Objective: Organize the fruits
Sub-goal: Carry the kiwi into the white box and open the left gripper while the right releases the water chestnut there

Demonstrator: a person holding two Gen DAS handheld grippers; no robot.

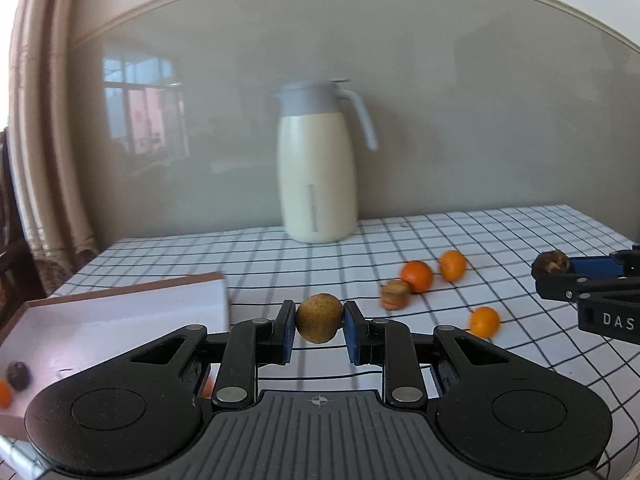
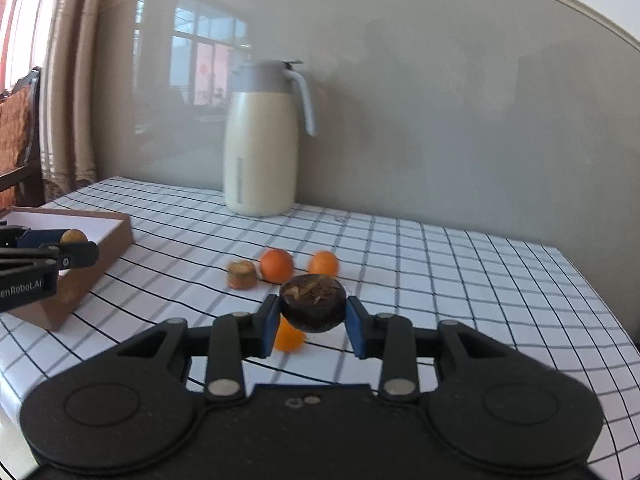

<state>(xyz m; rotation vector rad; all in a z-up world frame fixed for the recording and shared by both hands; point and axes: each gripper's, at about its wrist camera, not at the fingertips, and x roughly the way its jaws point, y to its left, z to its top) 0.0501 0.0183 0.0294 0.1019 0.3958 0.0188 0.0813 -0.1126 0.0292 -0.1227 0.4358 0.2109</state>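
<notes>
My left gripper [image 1: 319, 322] is shut on a small yellow-brown pear [image 1: 319, 318], held above the checked tablecloth to the right of the open box [image 1: 120, 320]. My right gripper [image 2: 312, 320] is shut on a dark brown round fruit [image 2: 313, 303] with a rough top. From the right wrist view the left gripper [image 2: 74, 246] and its pear [image 2: 74, 236] hang over the box [image 2: 116, 236]; from the left wrist view the right gripper [image 1: 552, 270] shows at the right edge with the dark fruit [image 1: 551, 262]. Three oranges [image 1: 417, 276] and a brown stubby piece [image 1: 395, 294] lie on the cloth.
A cream jug [image 1: 318, 168] with a grey lid stands at the back by the wall. The box holds a dark fruit [image 1: 18, 376] and an orange [image 1: 4, 394] at its left end. A curtain [image 2: 68, 80] and a chair [image 2: 20, 136] stand to the left. The table's right edge [image 2: 600, 292] drops off.
</notes>
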